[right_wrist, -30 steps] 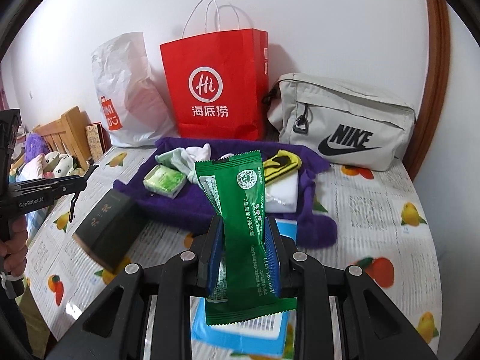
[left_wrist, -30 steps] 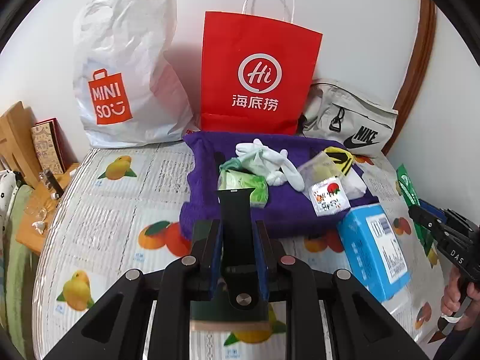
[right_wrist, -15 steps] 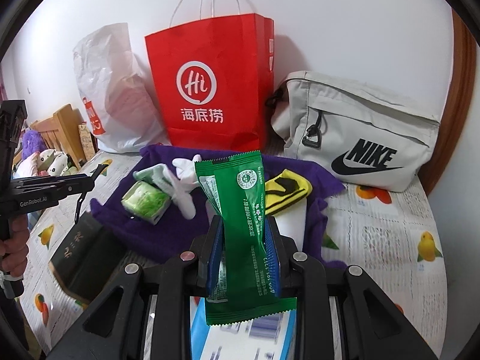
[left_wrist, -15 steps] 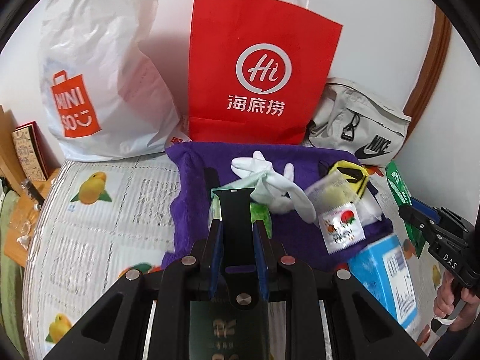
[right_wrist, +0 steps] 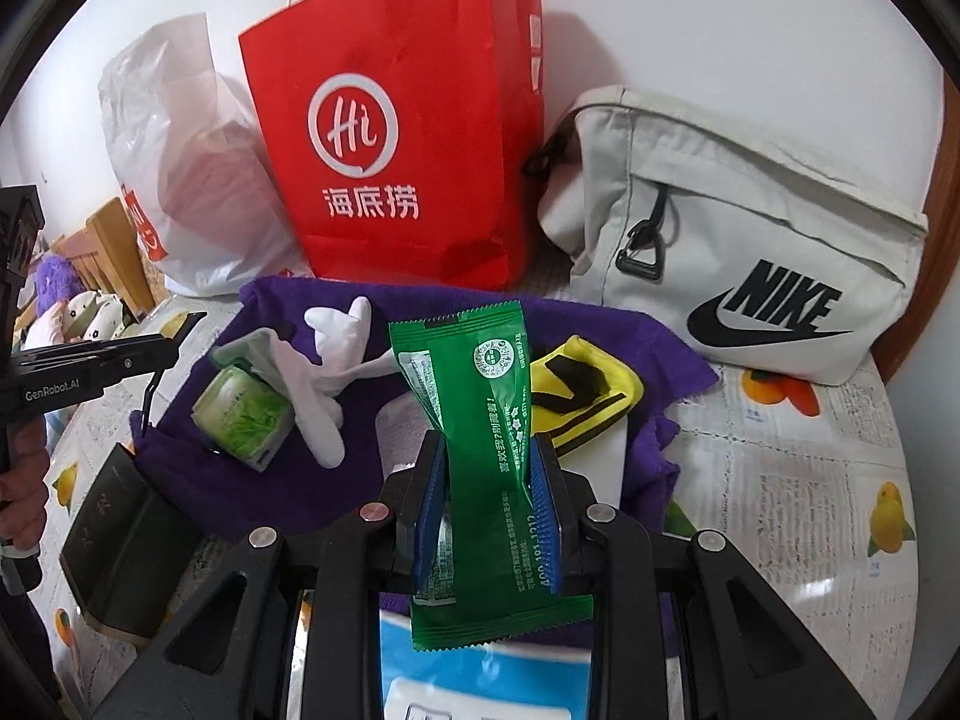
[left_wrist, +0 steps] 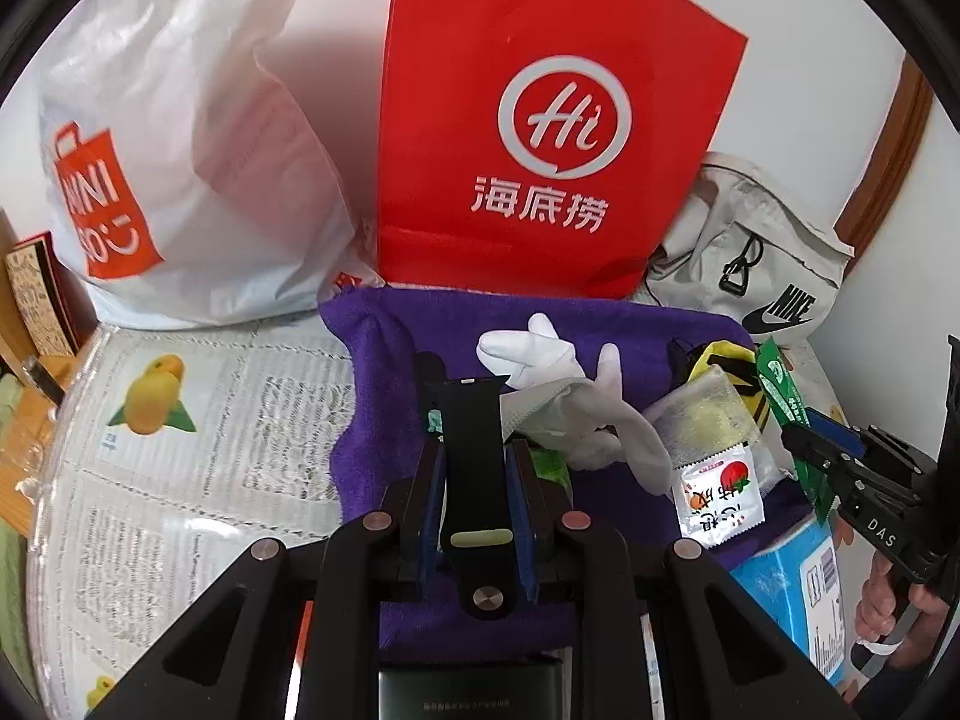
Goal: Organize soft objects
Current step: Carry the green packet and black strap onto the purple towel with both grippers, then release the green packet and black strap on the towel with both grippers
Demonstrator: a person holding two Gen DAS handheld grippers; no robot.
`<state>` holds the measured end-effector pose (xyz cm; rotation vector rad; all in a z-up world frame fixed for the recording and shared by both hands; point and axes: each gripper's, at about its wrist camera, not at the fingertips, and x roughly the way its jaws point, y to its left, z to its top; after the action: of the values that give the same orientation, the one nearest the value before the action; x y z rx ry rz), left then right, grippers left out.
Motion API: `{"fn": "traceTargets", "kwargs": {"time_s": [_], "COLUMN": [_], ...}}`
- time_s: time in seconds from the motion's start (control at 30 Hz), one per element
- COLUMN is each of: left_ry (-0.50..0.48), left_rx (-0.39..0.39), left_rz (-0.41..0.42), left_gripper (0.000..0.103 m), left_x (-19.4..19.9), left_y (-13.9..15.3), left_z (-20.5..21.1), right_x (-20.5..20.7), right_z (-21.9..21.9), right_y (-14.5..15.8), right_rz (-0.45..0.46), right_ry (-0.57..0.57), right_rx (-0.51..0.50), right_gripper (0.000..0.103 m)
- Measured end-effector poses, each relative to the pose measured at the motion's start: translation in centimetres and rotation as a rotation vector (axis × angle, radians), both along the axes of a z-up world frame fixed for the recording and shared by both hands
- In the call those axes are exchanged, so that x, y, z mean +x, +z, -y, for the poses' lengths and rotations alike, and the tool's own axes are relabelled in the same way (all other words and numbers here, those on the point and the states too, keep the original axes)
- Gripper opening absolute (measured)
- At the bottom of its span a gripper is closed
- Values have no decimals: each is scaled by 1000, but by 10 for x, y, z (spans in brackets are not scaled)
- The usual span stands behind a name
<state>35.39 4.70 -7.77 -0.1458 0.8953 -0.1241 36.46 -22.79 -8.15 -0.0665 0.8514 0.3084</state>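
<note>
Mid-task, by the look of it; left gripper [left_wrist: 474, 480], jaws clamped on a dark strap [left_wrist: 471, 450], low centre; right gripper [right_wrist: 489, 492], jaws clamped on a green packet [right_wrist: 474, 420]; gloves [right_wrist: 324, 372], tissue pack [right_wrist: 243, 414] and yellow cloth [right_wrist: 576, 396] lie unsorted on the purple towel [right_wrist: 252, 480], mid-frame; red bag [right_wrist: 396, 138] and grey pouch [right_wrist: 750, 240] wait behind.
</note>
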Motion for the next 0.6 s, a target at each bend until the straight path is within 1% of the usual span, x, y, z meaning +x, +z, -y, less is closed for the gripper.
{"fn": "traceTargets", "kwargs": {"time_s": [0.1, 0.4, 0.47, 0.6], "left_ry": [-4, -15, -17, -14], "left_rx": [-15, -15, -13, 3], "left_rz": [-23, -56, -62, -67], "left_gripper": [20, 20, 20, 20], "left_x": [8, 20, 21, 23], "left_y": [-8, -23, -25, -26], "left_z": [2, 9, 10, 11], "right_x": [7, 21, 24, 25], "right_z": [-2, -7, -7, -5], "right_y": [-6, -22, -25, -26], "right_rz": [-13, -70, -87, -100], "right_ry": [6, 24, 25, 23], "right_rx": [-6, -22, -21, -6], "right_gripper": [28, 29, 30, 38]}}
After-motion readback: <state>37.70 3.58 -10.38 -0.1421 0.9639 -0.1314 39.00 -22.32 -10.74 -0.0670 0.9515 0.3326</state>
